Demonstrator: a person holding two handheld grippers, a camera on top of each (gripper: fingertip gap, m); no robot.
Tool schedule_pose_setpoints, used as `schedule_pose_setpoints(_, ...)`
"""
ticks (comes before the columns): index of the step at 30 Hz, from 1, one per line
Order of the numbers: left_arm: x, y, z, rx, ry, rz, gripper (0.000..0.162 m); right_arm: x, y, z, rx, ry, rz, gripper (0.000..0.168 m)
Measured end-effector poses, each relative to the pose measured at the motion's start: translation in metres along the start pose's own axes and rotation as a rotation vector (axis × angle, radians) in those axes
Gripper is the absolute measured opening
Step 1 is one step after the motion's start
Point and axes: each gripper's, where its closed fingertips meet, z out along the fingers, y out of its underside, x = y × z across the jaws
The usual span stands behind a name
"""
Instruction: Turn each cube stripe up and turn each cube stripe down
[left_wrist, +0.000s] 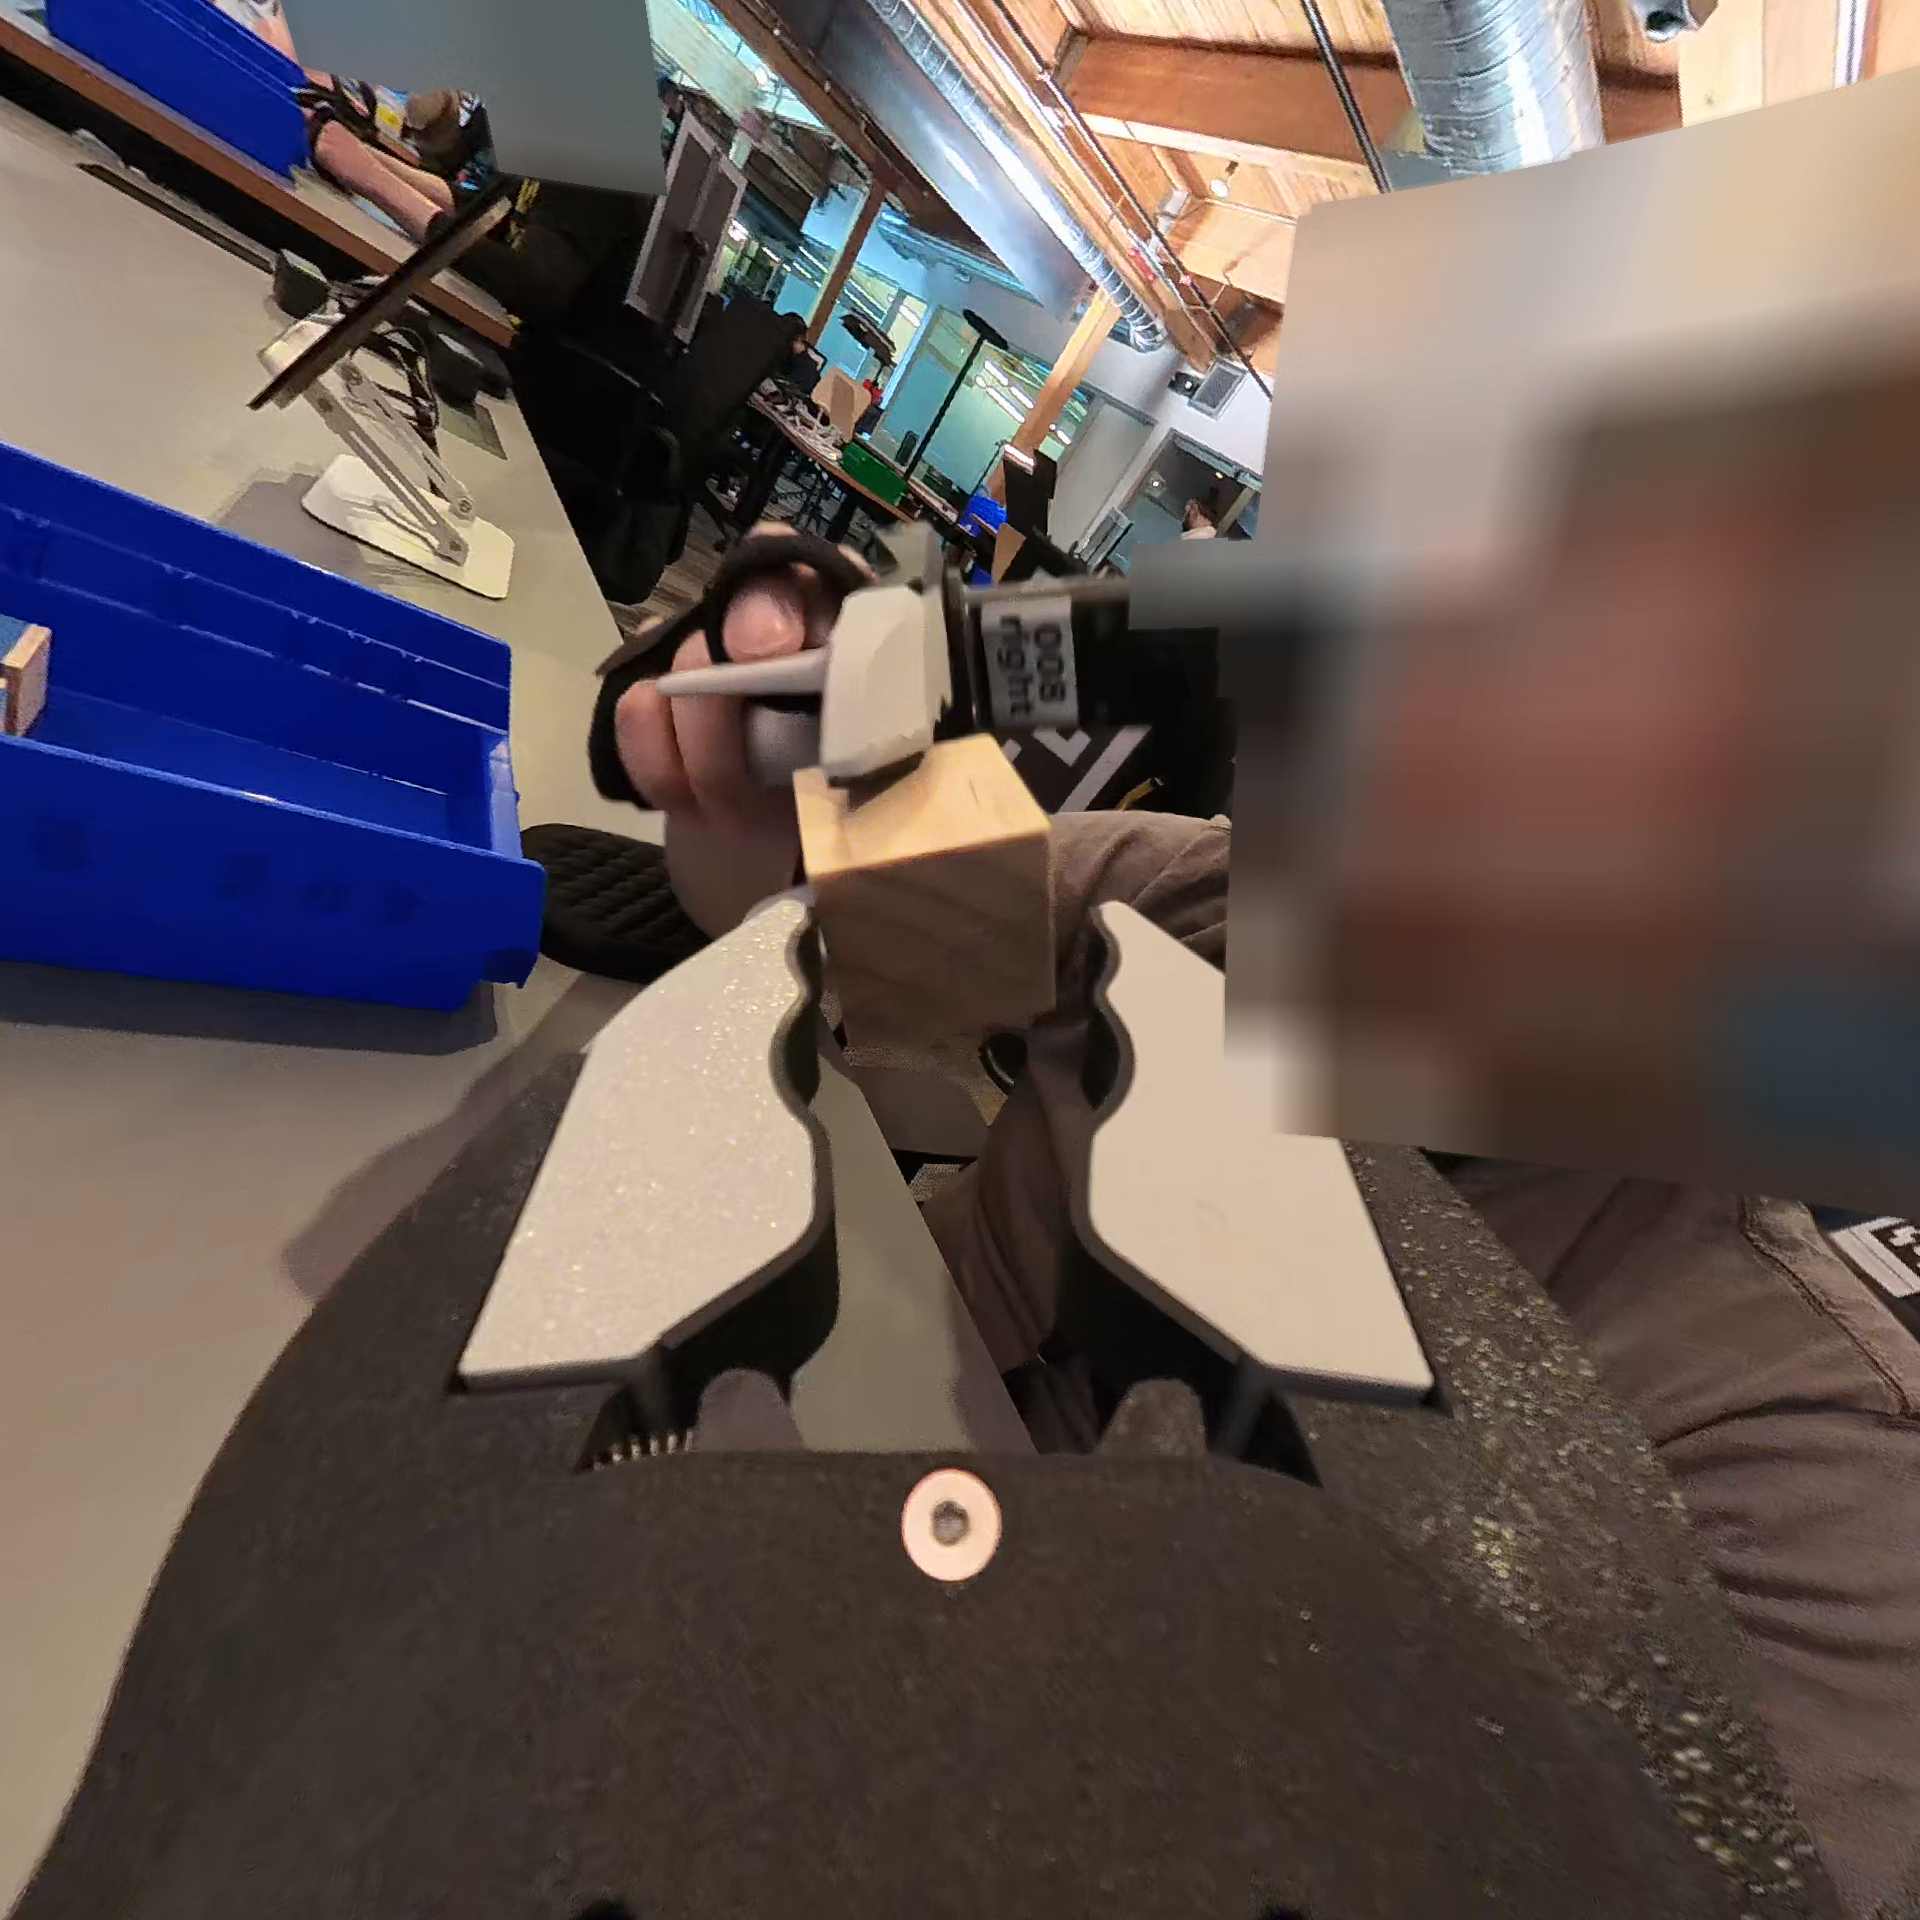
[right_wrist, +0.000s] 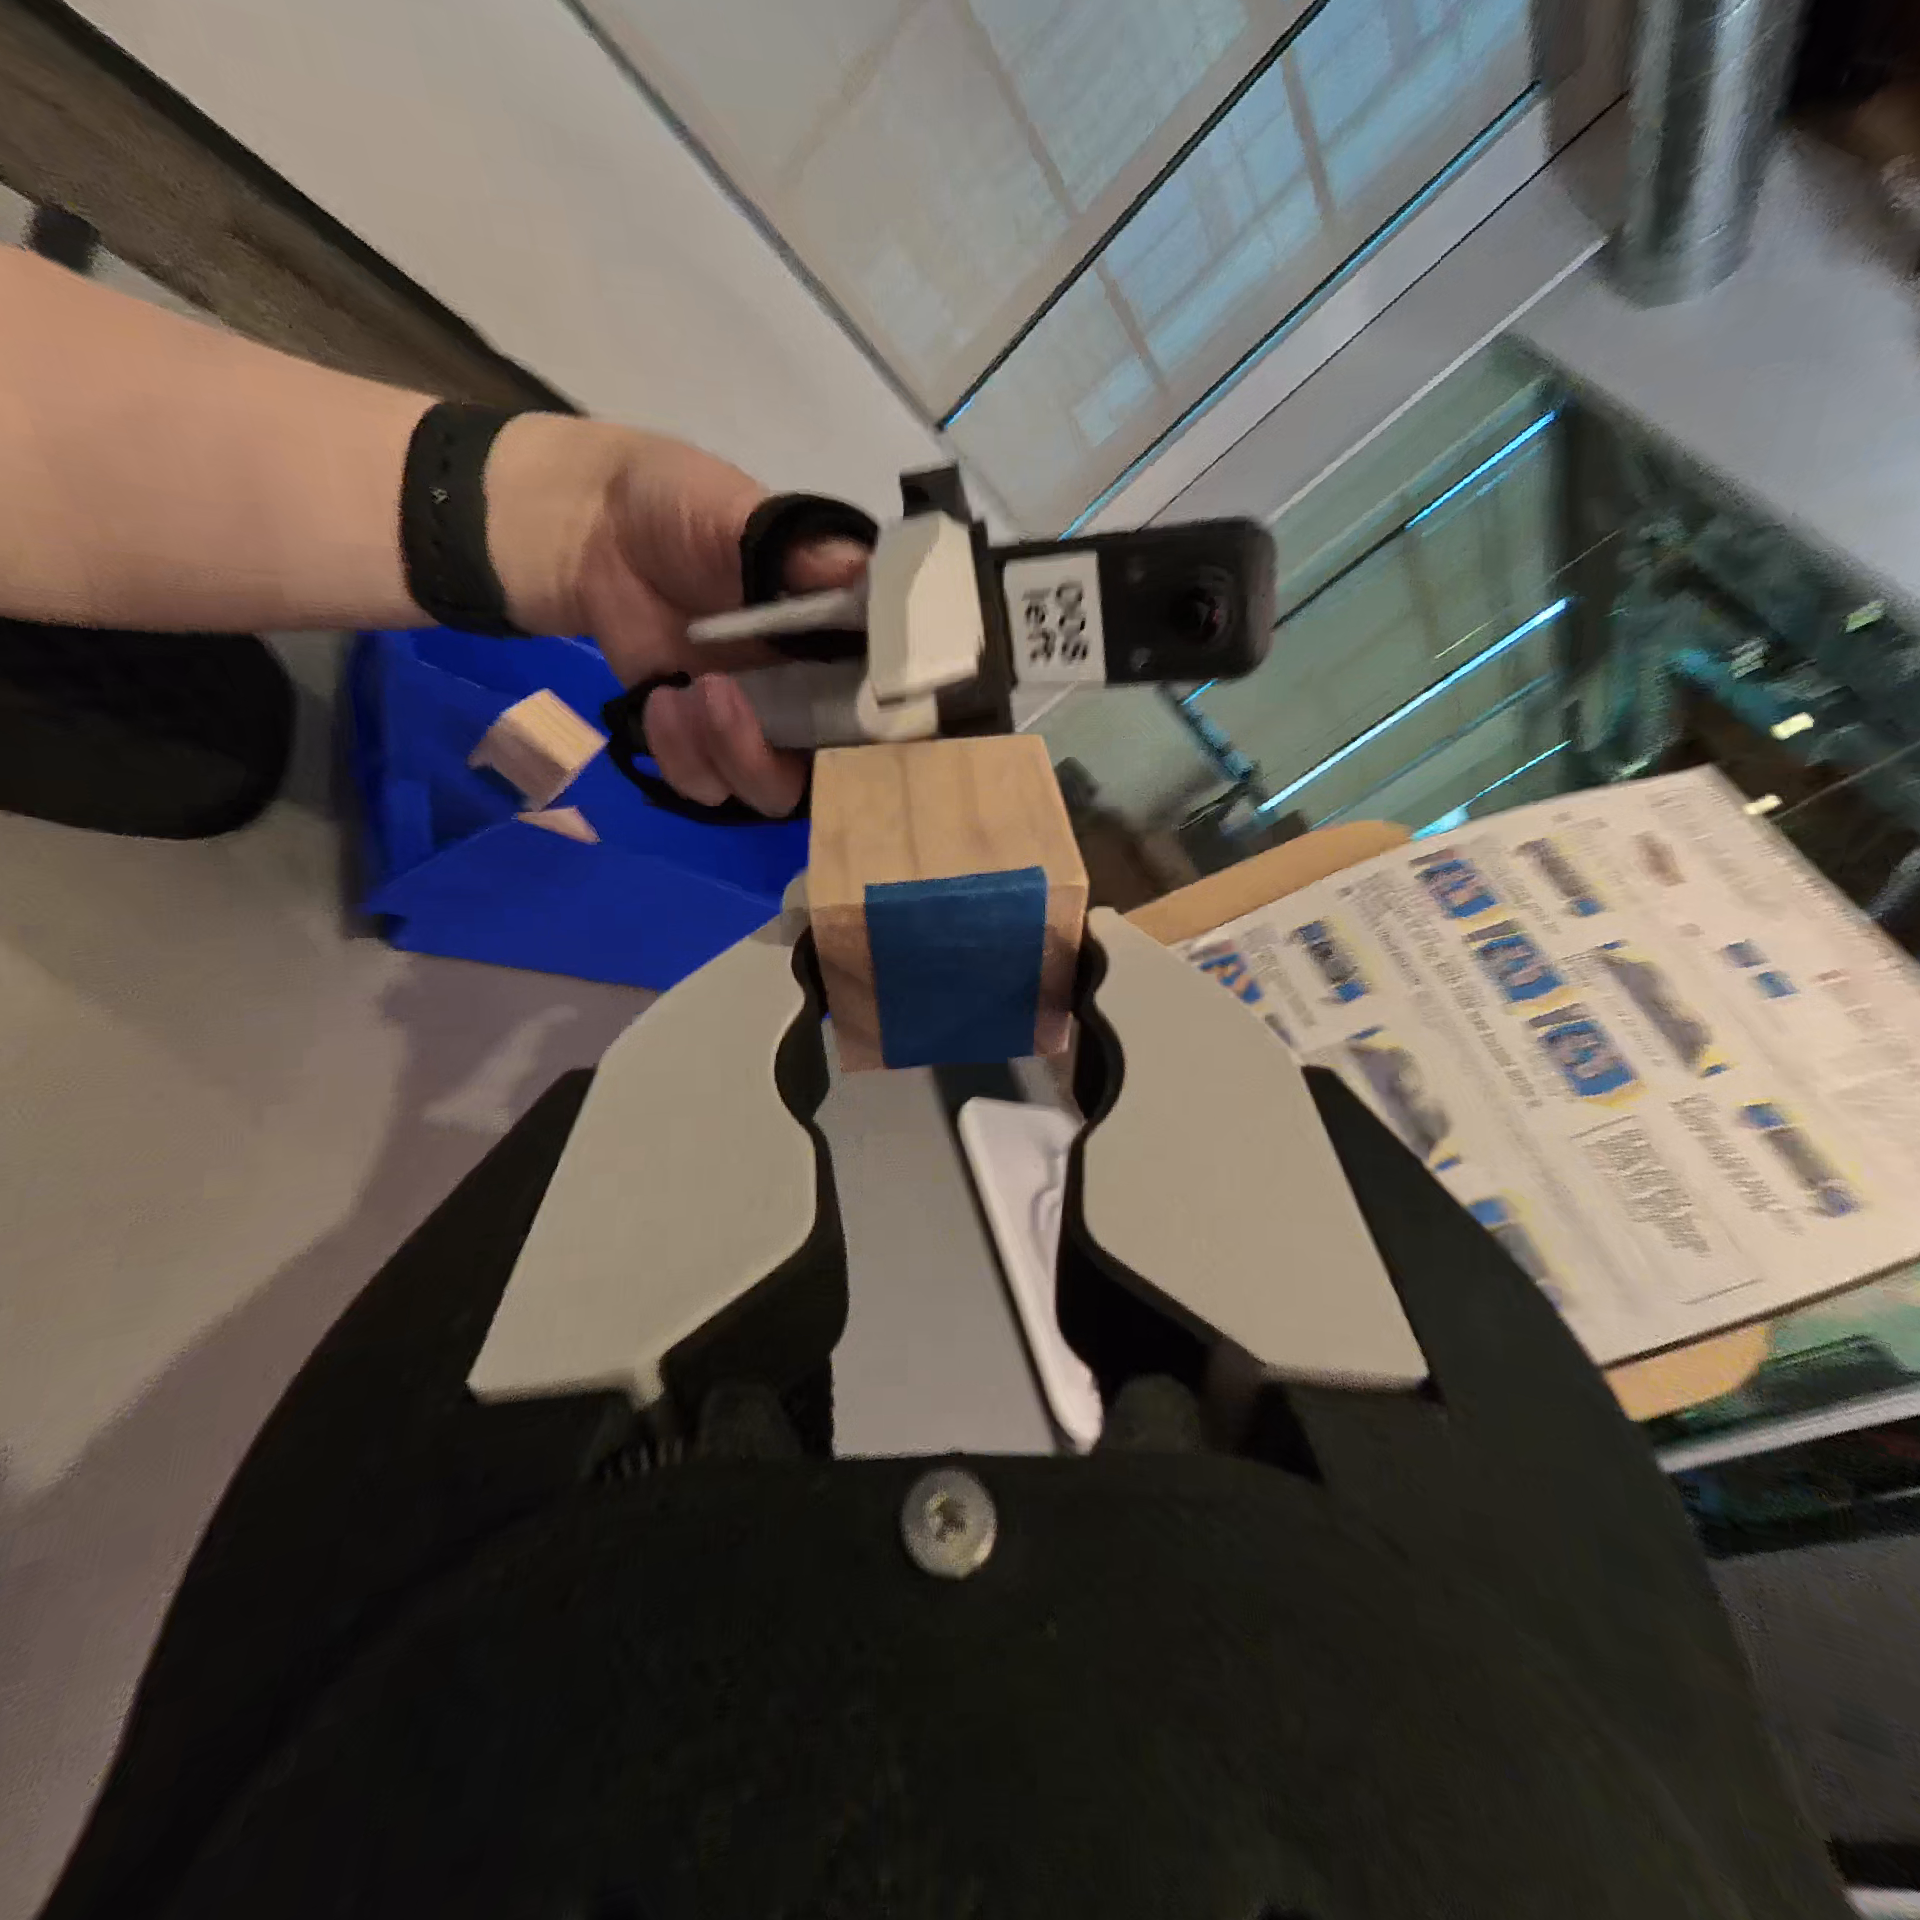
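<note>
- Two grippers meet on one wooden cube (right_wrist: 940, 831), which is held up in the air above the grey table (left_wrist: 156, 1091).
- The right gripper (right_wrist: 951, 997) pinches the cube between its two grey fingers (right_wrist: 707, 1122); the blue stripe (right_wrist: 956, 966) faces this camera.
- The left gripper (left_wrist: 940, 961) has its fingers (left_wrist: 686, 1122) on both sides of the same cube (left_wrist: 935, 914), close to it; from this view only bare wood shows.
- Each gripper is held by a hand (right_wrist: 665, 582) of the person.
- A blue bin (right_wrist: 582, 862) stands on the table behind, with another wooden cube (right_wrist: 535, 743) in it.
- A board with printed paper (right_wrist: 1558, 1039) is at the right.
</note>
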Motion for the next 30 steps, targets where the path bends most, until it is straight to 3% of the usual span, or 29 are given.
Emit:
schedule_pose_setpoints(1, 0.0, -0.001, -0.003, -0.001, -0.017, 0.0, 0.051, 0.004, 0.005, -0.005, -0.045, -0.044, 0.032, 0.045)
schedule_pose_setpoints(4, -0.001, -0.004, -0.018, 0.004, -0.106, 0.032, 0.049, 0.028, 0.062, -0.047, -0.387, -0.17, 0.17, 0.045)
schedule_pose_setpoints(8, 0.006, -0.012, -0.035, 0.038, -0.162, 0.052, 0.045, 0.049, 0.196, -0.146, -1.006, -0.152, 0.43, 0.045)
schedule_pose_setpoints(11, 0.002, -0.006, -0.045, -0.007, -0.244, 0.049, 0.044, 0.027, 0.276, -0.21, -1.39, -0.206, 0.684, 0.046)
schedule_pose_setpoints(15, 0.008, -0.008, -0.059, -0.009, -0.324, 0.075, 0.037, -0.001, 0.329, -0.23, -1.526, -0.314, 0.861, 0.046)
schedule_pose_setpoints(17, 0.021, -0.018, -0.063, 0.046, -0.298, 0.118, 0.03, -0.005, 0.342, -0.236, -1.589, -0.309, 0.87, 0.046)
schedule_pose_setpoints(21, 0.033, -0.018, -0.07, 0.049, -0.324, 0.142, 0.031, -0.01, 0.359, -0.252, -1.699, -0.29, 0.894, 0.046)
schedule_pose_setpoints(26, 0.02, -0.003, -0.092, -0.046, -0.54, 0.138, 0.039, -0.014, 0.363, -0.253, -1.699, -0.29, 0.934, 0.047)
schedule_pose_setpoints(30, 0.004, 0.016, -0.133, -0.126, -0.815, 0.087, 0.04, -0.004, 0.362, -0.25, -1.676, -0.243, 0.916, 0.054)
